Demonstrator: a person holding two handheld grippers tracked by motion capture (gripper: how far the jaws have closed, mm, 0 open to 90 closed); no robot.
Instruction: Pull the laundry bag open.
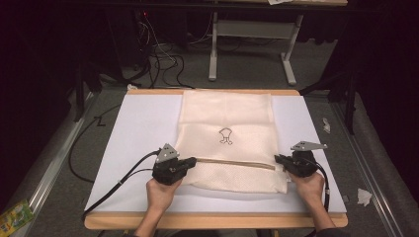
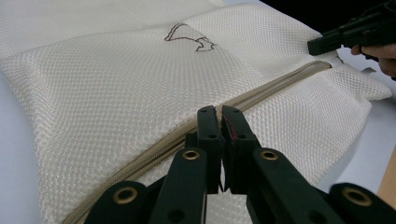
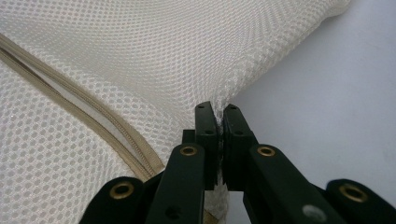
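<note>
A: We have the left gripper (image 1: 190, 162) clamped on the zipper pull (image 2: 227, 125), at the left end of the zipper (image 1: 232, 163) on the mesh laundry bag (image 1: 226, 118), flat mid-table (image 1: 143, 123).
B: And the right gripper (image 3: 218, 112)?
A: Pinching the bag's right edge mesh. We anchor there so the zipper stays taut for the slide.

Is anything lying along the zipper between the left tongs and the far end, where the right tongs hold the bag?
Nothing visible. The zipper runs bare across the mesh bag from the left tongs, shut at its near end, to the right tongs, shut on the bag's edge. No other item lies on the bag.
</note>
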